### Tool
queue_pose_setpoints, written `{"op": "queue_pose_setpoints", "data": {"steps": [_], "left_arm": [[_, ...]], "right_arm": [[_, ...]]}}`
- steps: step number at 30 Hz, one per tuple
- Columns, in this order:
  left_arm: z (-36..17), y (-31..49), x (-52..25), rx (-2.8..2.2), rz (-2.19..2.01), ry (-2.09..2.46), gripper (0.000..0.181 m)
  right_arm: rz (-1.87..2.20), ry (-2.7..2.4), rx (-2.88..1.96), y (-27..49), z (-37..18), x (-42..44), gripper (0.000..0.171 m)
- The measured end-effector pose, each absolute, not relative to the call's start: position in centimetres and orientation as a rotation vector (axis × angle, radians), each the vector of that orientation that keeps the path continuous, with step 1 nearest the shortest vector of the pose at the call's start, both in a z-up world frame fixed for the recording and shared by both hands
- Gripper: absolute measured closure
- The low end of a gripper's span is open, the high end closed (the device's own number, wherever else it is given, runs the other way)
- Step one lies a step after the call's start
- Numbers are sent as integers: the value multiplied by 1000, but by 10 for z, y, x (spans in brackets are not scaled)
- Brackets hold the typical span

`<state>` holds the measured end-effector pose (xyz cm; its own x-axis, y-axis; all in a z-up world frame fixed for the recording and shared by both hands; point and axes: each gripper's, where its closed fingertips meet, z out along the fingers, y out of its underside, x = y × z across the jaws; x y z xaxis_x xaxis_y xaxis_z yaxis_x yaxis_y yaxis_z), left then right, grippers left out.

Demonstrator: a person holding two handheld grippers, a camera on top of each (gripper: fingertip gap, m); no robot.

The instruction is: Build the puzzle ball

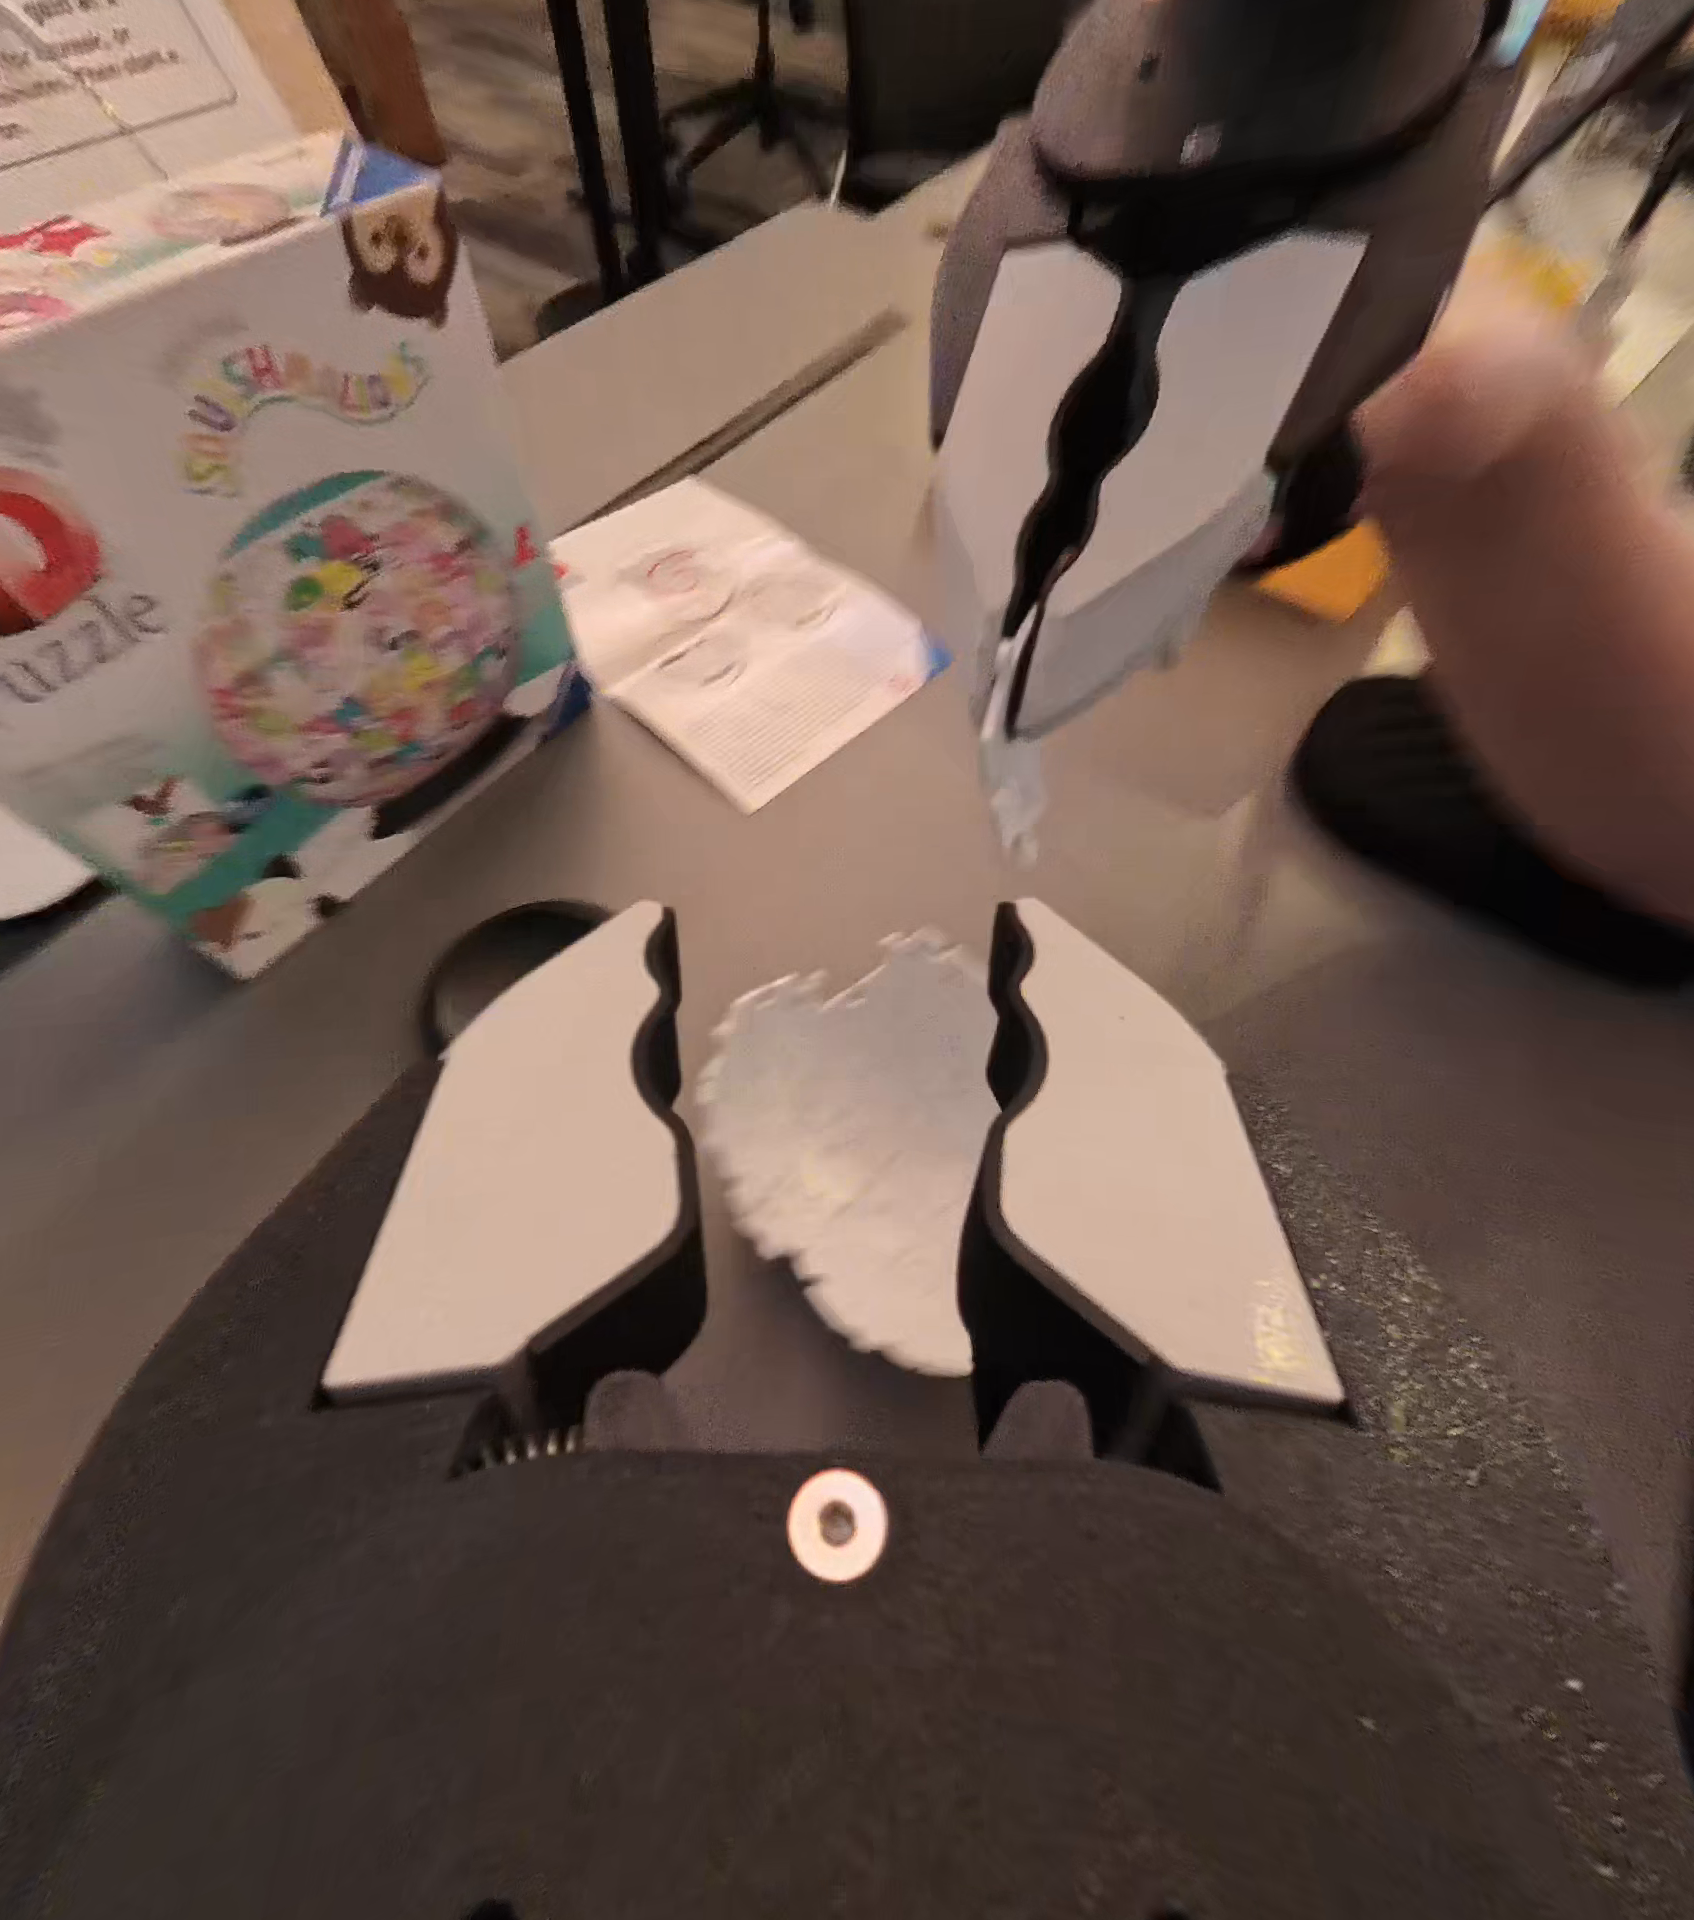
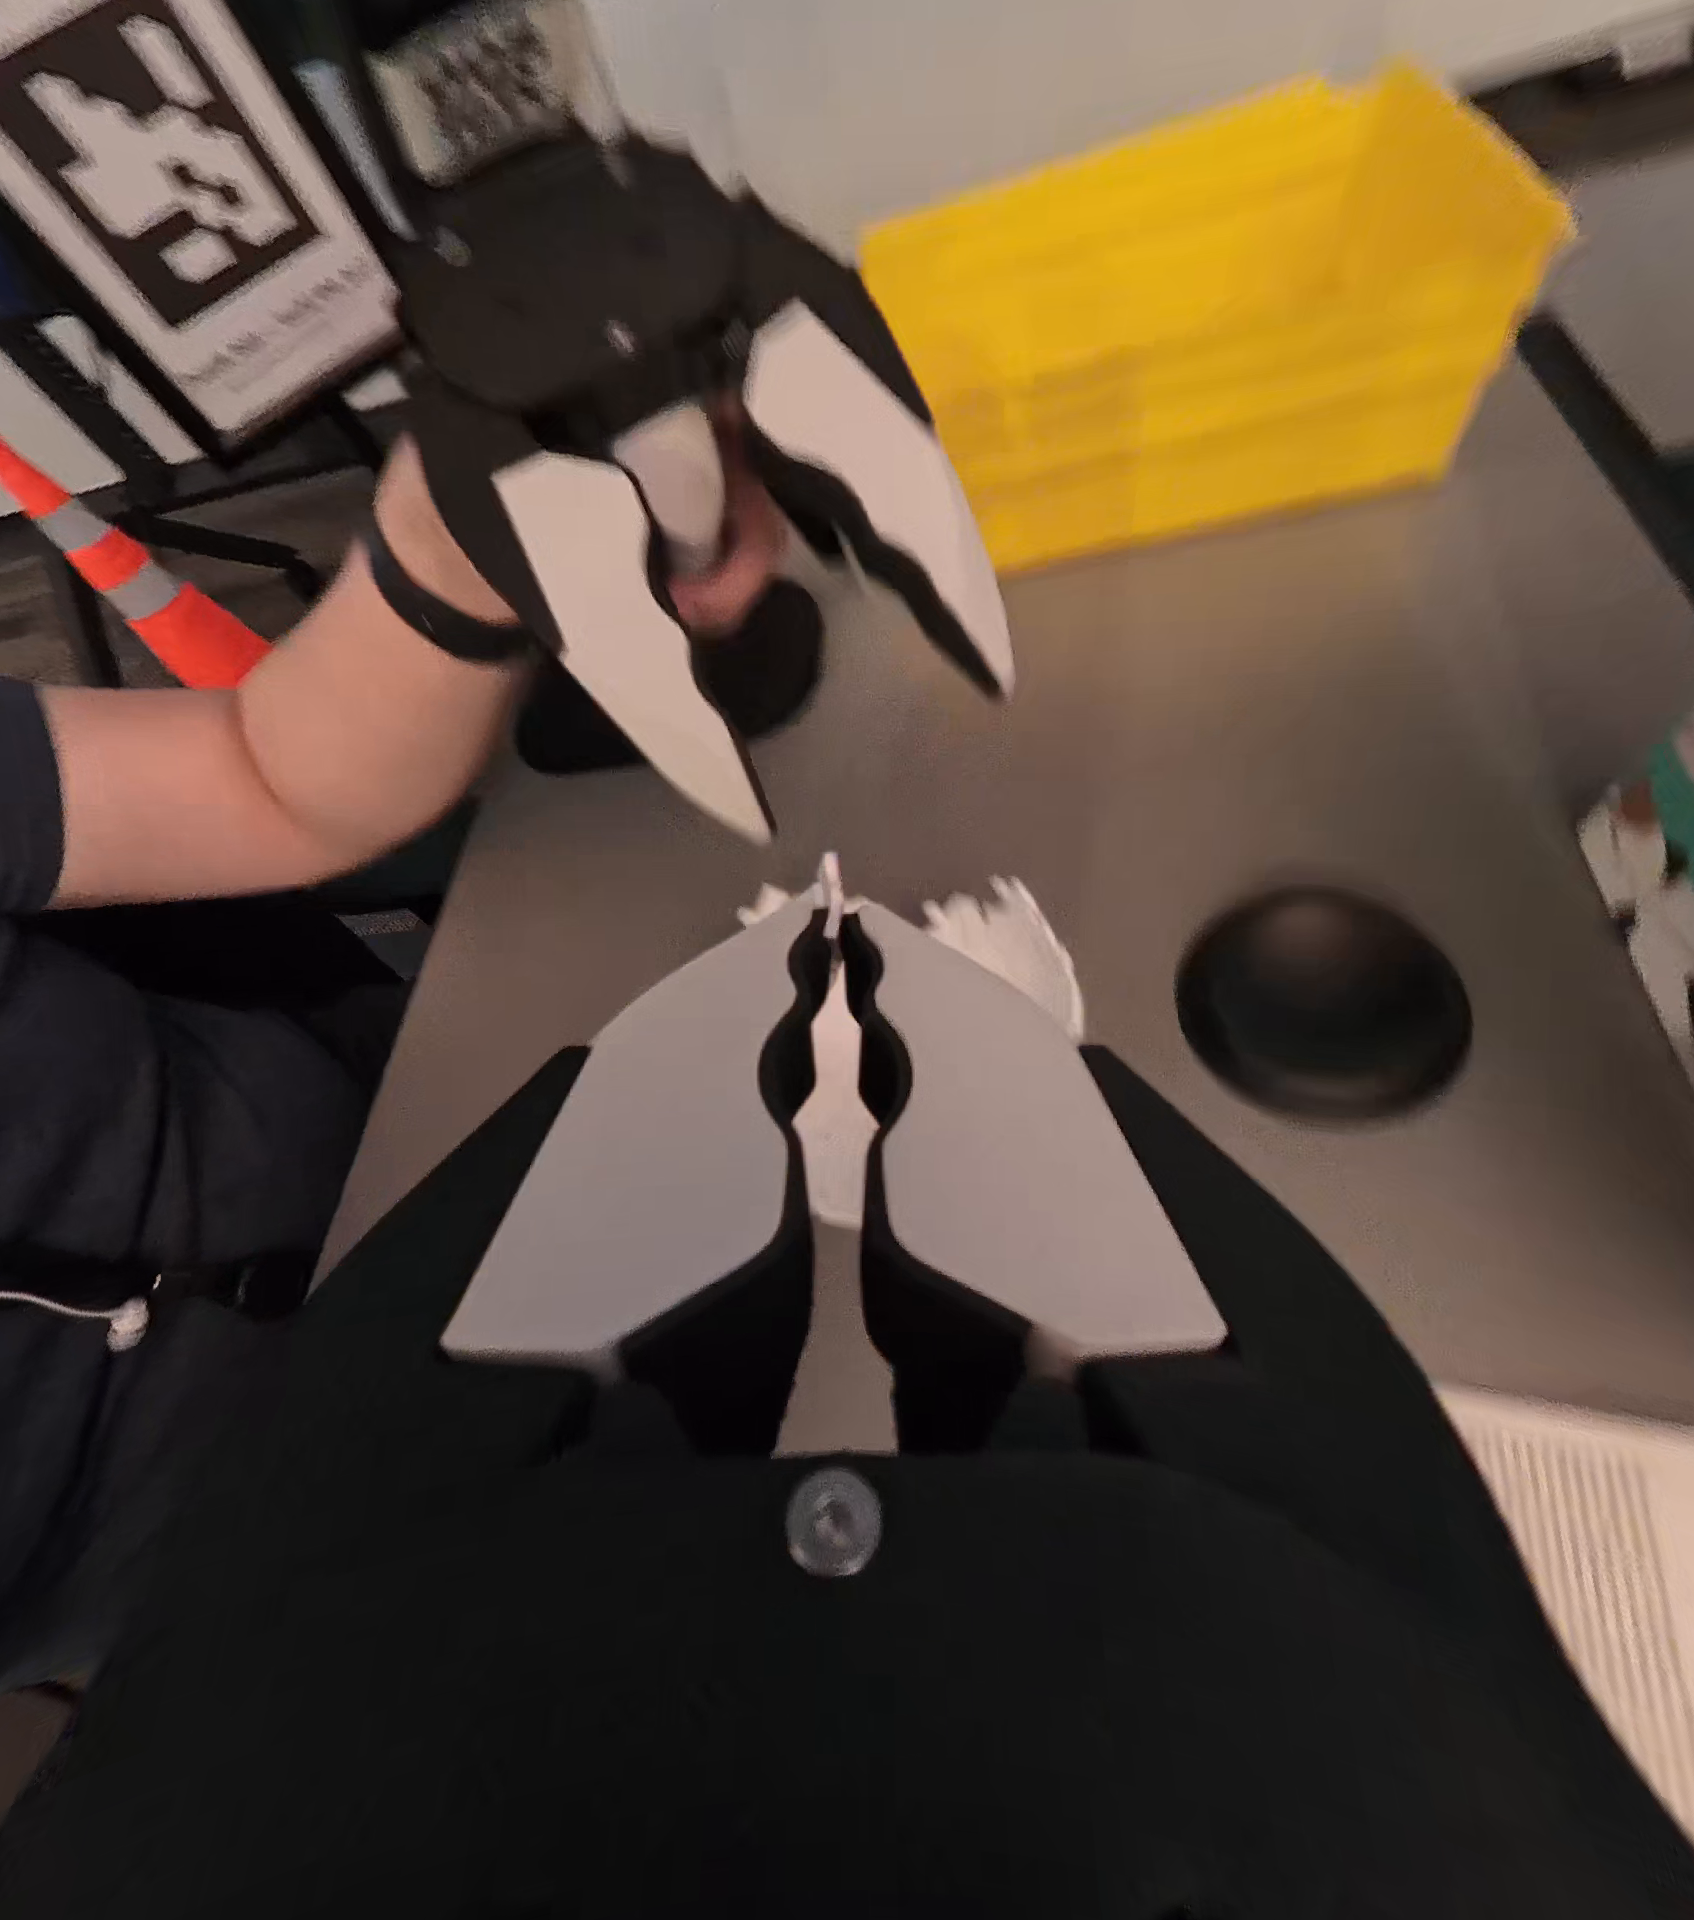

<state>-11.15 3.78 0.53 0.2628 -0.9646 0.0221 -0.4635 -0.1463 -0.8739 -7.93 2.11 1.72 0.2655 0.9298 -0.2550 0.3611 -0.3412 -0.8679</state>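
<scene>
In the left wrist view my left gripper (image 1: 832,914) is open, and its pads press on nothing. A white, partly built puzzle shell (image 1: 853,1143) shows blurred in the gap below it, over the grey table (image 1: 822,852). My right gripper (image 1: 1014,665) hangs at the upper right, shut on a thin white puzzle piece (image 1: 1014,779). In the right wrist view my right gripper (image 2: 830,914) is shut, with the white puzzle piece (image 2: 830,883) pinched at its tips. The shell (image 2: 1019,956) lies under it. The left gripper (image 2: 879,758) stands open and empty just beyond.
The puzzle box (image 1: 230,623) stands at the left with a folded leaflet (image 1: 749,644) beside it. A black round stand (image 2: 1321,1008) sits on the table to the right. A yellow bin (image 2: 1217,312) is at the far edge. A person's arm (image 2: 323,748) comes in from the left. The tips of one gripper are about 5 cm away from the tips of the other. About 10 cm separates my left fingertips from the shell (image 2: 1019,956). It turns up in the left wrist view (image 1: 742,1069) as well.
</scene>
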Motion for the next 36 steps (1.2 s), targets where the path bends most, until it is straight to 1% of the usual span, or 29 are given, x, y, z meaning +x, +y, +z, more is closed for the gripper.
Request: {"op": "queue_pose_setpoints", "data": {"steps": [3,6,9,11,14,23,29,36], "left_arm": [[-30,67,-116,-1820,-710,1489,117],[-56,77,-105,-1926,-877,1562,118],[-66,75,-100,-1991,-1080,1576,117],[-71,72,-100,-1984,-1172,1581,118],[-88,75,-106,-2065,-1118,1610,117],[-120,62,-99,-2147,-1187,1671,121],[-125,58,-91,-2187,-1206,1652,134],[-136,59,-91,-2234,-1138,1647,165]], "right_arm": [[1049,-1083,-2056,37,-16,-64,168],[1015,-1061,-2123,43,-31,-71,168],[866,-1123,-2223,44,-55,-73,168],[873,-1136,-2267,42,-64,-77,168],[784,-1140,-2346,46,-80,-73,168],[632,-1145,-2450,50,-103,-65,168],[647,-1116,-2479,51,-110,-63,168],[706,-1062,-2495,53,-113,-61,168]]}}
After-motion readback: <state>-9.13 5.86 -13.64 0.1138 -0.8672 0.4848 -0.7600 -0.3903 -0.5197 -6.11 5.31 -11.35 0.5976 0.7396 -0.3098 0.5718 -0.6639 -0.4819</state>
